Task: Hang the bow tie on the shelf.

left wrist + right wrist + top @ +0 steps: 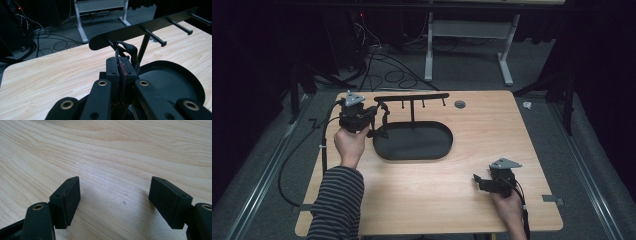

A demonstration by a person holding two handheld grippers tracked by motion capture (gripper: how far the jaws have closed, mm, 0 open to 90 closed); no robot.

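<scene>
A black stand rises at the table's back left: an oval tray base (412,142) with a post and a crossbar (412,96) that carries several pegs. In the left gripper view, a thin black loop (127,47) hangs on the crossbar's (140,30) end peg. My left gripper (119,60) is shut on the loop's lower end, just above the tray rim (172,82). In the high view that left gripper (379,117) sits at the stand's left end. My right gripper (477,180) rests low at the table's front right, open (115,187) over bare wood, holding nothing.
A round grommet (460,104) sits in the table top behind the stand. Beyond the far edge are a white desk frame (429,50) and loose cables (382,65) on the floor. A tape strip (554,200) marks the right edge.
</scene>
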